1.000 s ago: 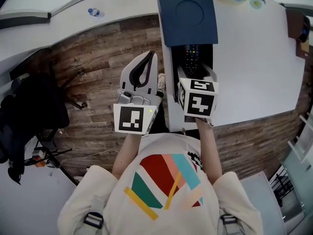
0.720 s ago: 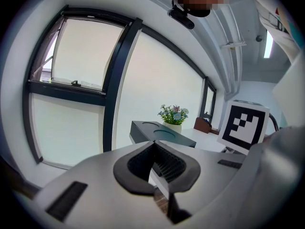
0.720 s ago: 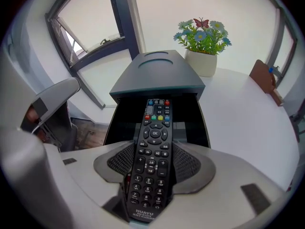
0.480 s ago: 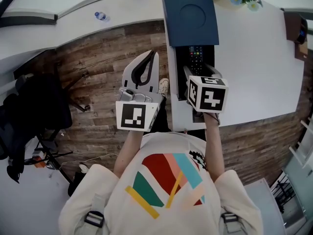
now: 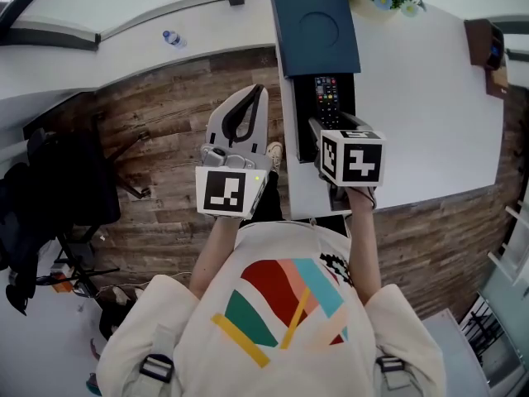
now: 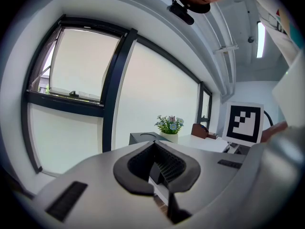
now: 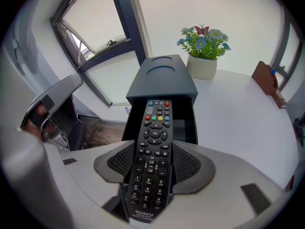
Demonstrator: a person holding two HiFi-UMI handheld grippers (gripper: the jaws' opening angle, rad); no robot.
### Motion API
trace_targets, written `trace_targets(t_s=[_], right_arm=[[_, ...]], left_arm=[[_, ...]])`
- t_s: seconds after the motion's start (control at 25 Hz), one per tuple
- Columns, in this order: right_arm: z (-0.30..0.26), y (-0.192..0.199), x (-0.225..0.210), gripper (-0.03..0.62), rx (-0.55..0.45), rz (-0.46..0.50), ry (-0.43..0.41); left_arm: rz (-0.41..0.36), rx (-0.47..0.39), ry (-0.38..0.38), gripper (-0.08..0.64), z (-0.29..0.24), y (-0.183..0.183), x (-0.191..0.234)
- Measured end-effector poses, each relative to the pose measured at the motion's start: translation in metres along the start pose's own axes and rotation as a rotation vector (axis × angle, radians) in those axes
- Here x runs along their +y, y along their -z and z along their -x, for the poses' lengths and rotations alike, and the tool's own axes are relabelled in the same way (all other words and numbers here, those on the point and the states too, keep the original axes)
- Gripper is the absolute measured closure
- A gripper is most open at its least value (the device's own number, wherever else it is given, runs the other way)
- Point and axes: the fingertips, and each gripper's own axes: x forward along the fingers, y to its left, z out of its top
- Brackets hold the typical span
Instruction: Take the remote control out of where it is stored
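**Right gripper view: remote clamped, far end at the mouth of its box**

Right gripper [image 7: 152, 149]: we see both ribbed pads pressed against the long sides of the black remote [image 7: 152, 168]. The jaws have just been closing with the remote between them, and they stand wide because the remote fills the gap. The remote lies button side up. Its near end runs back past the pads towards the camera.

The far end of the remote reaches the open black mouth of the dark box [image 7: 161, 78]. In the head view the remote [image 5: 326, 98] shows inside that black opening, just ahead of the right gripper [image 5: 331, 131]. We cannot tell whether it touches the box floor.

The box [image 5: 314, 23] sits at the left edge of the white table [image 5: 430, 98]. A flower pot [image 7: 202, 63] stands just behind the box on the table.

Left gripper [image 6: 153, 144]: the pad tips meet at the front and nothing is between them. It is empty. In the head view the left gripper [image 5: 241, 98] hangs over the wooden floor [image 5: 165, 106], beside the table edge and apart from the box. It points roughly level, towards a large window [image 6: 76, 66].
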Motion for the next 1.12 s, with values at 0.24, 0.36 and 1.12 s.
trace_targets(t_s=[0.24,0.36,1.12], right_arm=[[0.023,0.008,0.008,0.342,-0.08,0.013,-0.003],[0.038,0.007,0.012,0.342,-0.127,0.013,-0.006],[0.237,-0.041,-0.007,0.342,-0.821,0.103,0.008]], left_arm=[[-0.027,-0.027,0.014,0.552,0.014,-0.012,-0.013],[-0.03,-0.027,0.028,0.552,0.02,-0.015,-0.02],[-0.174,-0.187,0.113,0.552,0.03,-0.101,-0.104]])
